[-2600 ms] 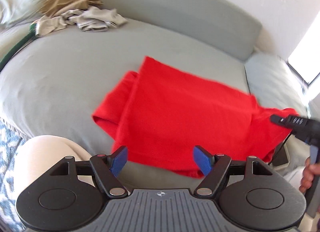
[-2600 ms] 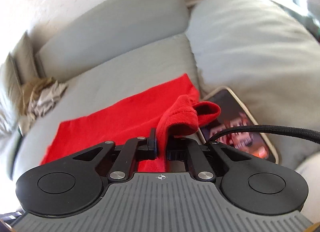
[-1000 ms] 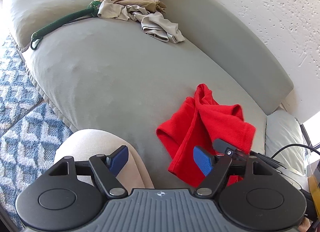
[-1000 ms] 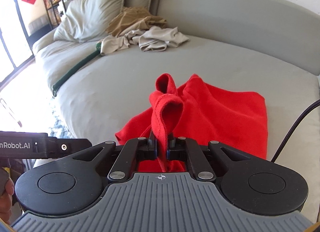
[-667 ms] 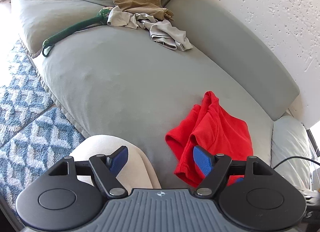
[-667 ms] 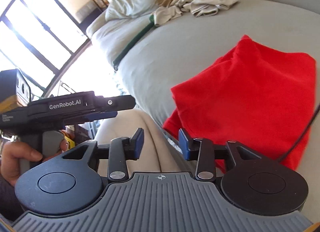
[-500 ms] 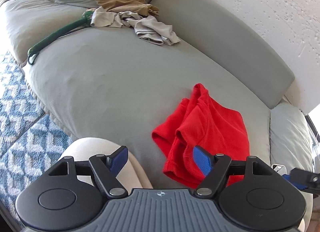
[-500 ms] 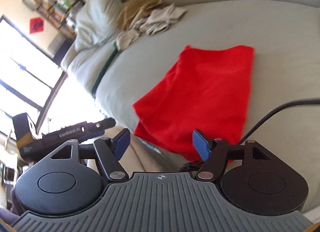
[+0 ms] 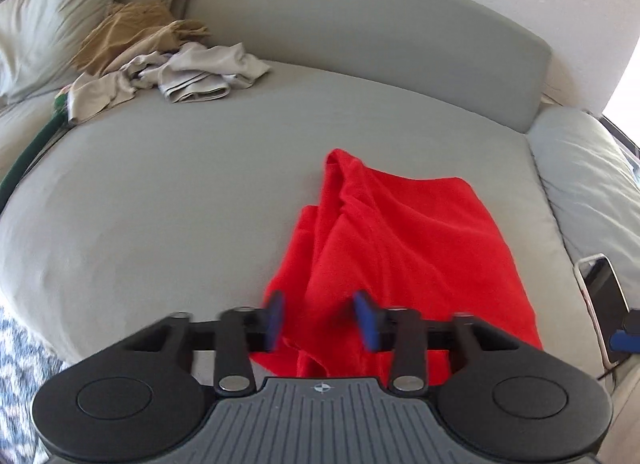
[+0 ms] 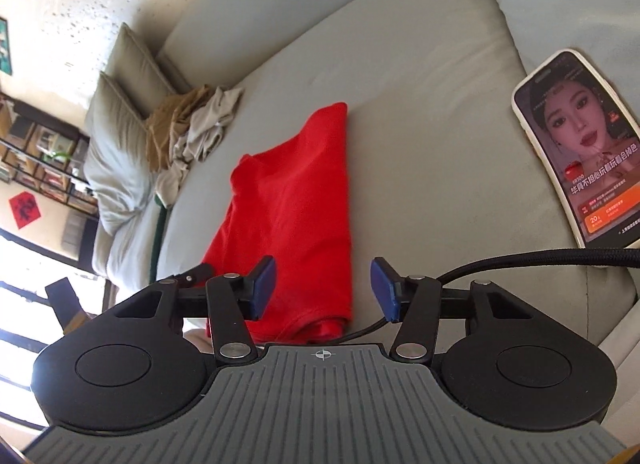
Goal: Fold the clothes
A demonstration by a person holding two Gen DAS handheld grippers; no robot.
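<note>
The left gripper (image 9: 319, 320) hides the red garment's (image 9: 400, 240) near edge.

Left gripper (image 9: 322, 320): pitched downward, jaws standing apart with a moderate gap
Left pads (image 9: 275, 318): blue, smeared by blur (edges hard to read), pressing on nothing
Right gripper (image 10: 324, 288): pitched downward and rolled to one side, jaws apart, having just been closing
Right pads (image 10: 384, 288): blue, sharp, nothing pinched between them
</note>
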